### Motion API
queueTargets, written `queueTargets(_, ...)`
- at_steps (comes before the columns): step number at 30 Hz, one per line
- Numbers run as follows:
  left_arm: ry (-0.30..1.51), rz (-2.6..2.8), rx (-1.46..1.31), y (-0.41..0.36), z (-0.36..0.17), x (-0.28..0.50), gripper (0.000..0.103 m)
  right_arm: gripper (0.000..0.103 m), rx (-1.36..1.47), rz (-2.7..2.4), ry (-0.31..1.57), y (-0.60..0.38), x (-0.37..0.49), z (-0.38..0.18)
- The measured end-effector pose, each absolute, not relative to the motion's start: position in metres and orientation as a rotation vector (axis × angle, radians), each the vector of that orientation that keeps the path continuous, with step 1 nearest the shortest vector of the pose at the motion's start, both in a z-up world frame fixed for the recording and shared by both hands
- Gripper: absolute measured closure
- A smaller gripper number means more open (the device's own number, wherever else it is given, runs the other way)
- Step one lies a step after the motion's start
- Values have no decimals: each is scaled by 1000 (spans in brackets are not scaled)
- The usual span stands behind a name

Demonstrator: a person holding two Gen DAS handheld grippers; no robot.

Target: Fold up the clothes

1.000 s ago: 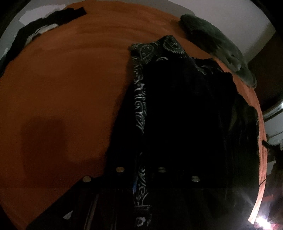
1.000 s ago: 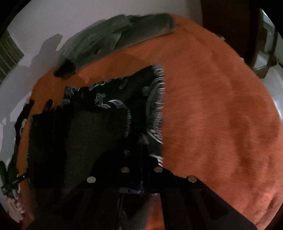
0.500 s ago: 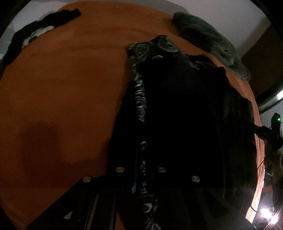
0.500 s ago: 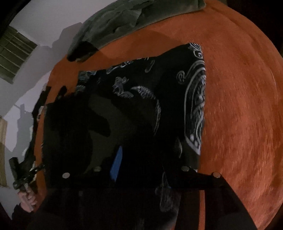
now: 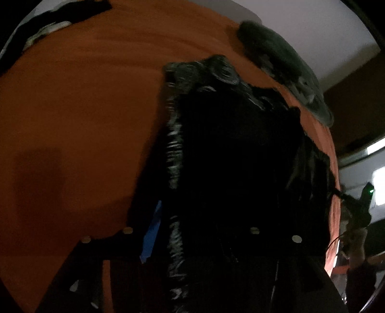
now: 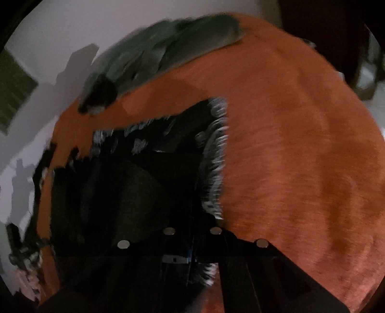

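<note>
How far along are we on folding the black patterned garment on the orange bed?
Done: the black patterned garment lies doubled on the orange cover, its white-printed border making one straight edge. In hand: the left gripper is opening over the near hem; the right gripper is shut on the cloth there. Left: further folds, plus the grey garment and the dark clothes lying unfolded beyond.

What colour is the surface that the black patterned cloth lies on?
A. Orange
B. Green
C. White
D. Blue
A: the black cloth with its white-patterned edge is spread on an orange cover, and the left view shows that same orange around it.
</note>
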State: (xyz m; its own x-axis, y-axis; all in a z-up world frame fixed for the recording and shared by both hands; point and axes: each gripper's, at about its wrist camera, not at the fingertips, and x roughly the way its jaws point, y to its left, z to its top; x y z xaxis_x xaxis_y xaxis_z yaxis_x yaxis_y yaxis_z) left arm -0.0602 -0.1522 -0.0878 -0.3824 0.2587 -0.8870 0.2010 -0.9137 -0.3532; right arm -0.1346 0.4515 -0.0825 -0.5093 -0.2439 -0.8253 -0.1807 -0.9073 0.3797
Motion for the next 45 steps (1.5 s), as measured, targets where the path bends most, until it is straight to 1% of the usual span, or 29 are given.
queueTargets(4,-446,2652,-1738,-135,-93,-76,48,103,1599,-2631,-634,462,-137,-90)
queueTargets(5,-407,2675,-1747,-132,-97,-79,54,103,1624,-2626,-626,462,-138,-94)
queueTargets(6,-368,2697,-1754,-129,-102,-82,79,101,1657,-2608,-626,462,-139,-99)
queueTargets(7,-333,2714,-1770,-126,-106,-84,91,101,1690,-2582,-628,462,-140,-104)
queueTargets(8,-321,2726,-1775,-125,-110,-84,94,101,1710,-2570,-630,462,-139,-107)
queueTargets(9,-323,2743,-1757,-125,-110,-81,97,97,1711,-2580,-631,463,-136,-107)
queueTargets(11,-322,2778,-1708,-126,-105,-73,99,81,1714,-2596,-644,464,-128,-104)
queueTargets(12,-330,2789,-1689,-127,-103,-68,99,62,1712,-2604,-659,466,-122,-102)
queueTargets(13,-356,2789,-1678,-131,-99,-63,99,53,1705,-2612,-674,467,-117,-100)
queueTargets(17,-457,2792,-1650,-148,-86,-47,99,52,1645,-2578,-744,463,-82,-92)
queueTargets(25,-505,2793,-1653,-164,-91,-29,96,52,1687,-2417,-839,433,-25,-110)
queueTargets(29,-582,2772,-1663,-165,-94,-30,96,52,1685,-2416,-786,420,-5,-112)
queueTargets(32,-655,2716,-1687,-170,-92,-32,93,52,1677,-2408,-744,415,6,-115)
queueTargets(33,-679,2699,-1703,-173,-91,-32,88,52,1674,-2406,-736,415,8,-116)
queueTargets(34,-702,2688,-1716,-176,-91,-31,86,52,1670,-2403,-739,417,10,-116)
queueTargets(36,-774,2659,-1717,-181,-91,-25,77,52,1658,-2392,-769,422,11,-117)
queueTargets(37,-800,2641,-1714,-182,-91,-20,75,52,1647,-2391,-789,425,10,-117)
queueTargets(39,-830,2601,-1709,-181,-93,-11,63,52,1628,-2386,-829,430,8,-116)
queueTargets(42,-805,2548,-1752,-168,-103,-7,55,51,1622,-2360,-891,433,4,-119)
queueTargets(44,-776,2531,-1773,-158,-109,-6,53,51,1613,-2340,-915,429,3,-121)
queueTargets(45,-756,2549,-1765,-153,-109,-7,47,51,1607,-2336,-915,427,3,-123)
